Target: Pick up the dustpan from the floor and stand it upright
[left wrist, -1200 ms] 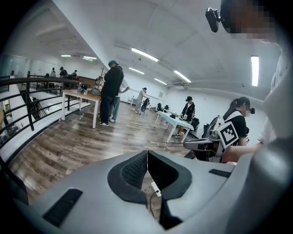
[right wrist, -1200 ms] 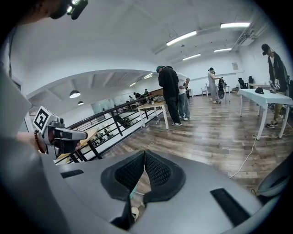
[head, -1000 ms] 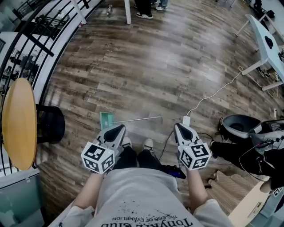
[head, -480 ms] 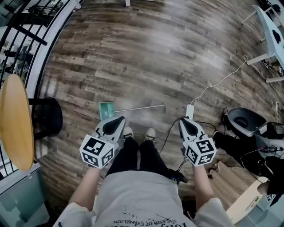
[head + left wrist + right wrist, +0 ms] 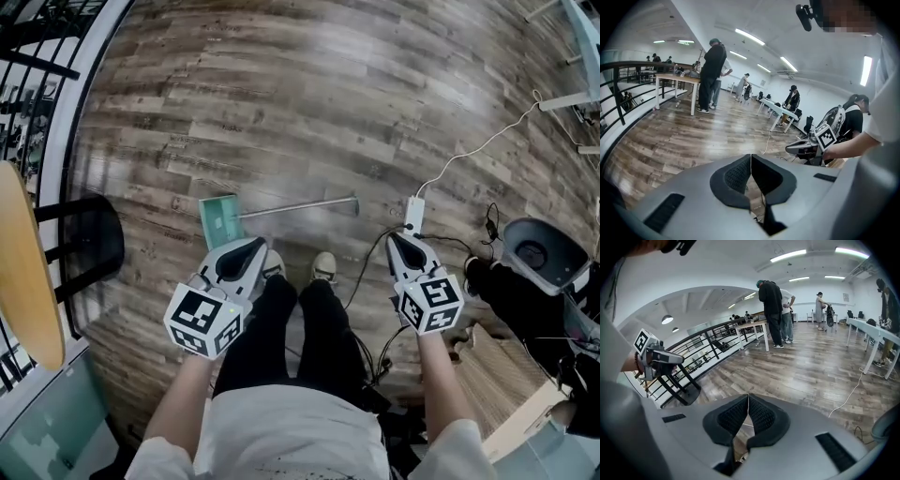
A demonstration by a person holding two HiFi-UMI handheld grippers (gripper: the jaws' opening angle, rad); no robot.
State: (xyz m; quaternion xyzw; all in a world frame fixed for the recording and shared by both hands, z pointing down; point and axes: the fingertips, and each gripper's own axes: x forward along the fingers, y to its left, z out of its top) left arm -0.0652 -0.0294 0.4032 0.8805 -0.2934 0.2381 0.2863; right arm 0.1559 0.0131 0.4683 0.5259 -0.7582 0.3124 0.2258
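The dustpan lies flat on the wooden floor in the head view: a teal pan [image 5: 219,221] with a long thin metal handle [image 5: 309,205] that runs off to the right. My left gripper [image 5: 253,246] hovers just this side of the pan, pointing at it from above; its jaws are shut with nothing between them [image 5: 750,157]. My right gripper [image 5: 397,239] hangs to the right of the handle's end, also shut and empty [image 5: 748,397]. Neither gripper touches the dustpan. Each gripper shows in the other's view: the right gripper [image 5: 807,147], the left gripper [image 5: 657,360].
A white power strip [image 5: 413,213] with its cable lies beside my right gripper. The person's shoes [image 5: 323,266] stand just behind the handle. A round wooden table [image 5: 26,272], a black stool [image 5: 91,246] and a railing are at left; a dark chair [image 5: 537,251] at right.
Both grippers have sunk toward the floor, and the floor looms larger in the head view. The dustpan lies where it was. Both jaws stay shut.
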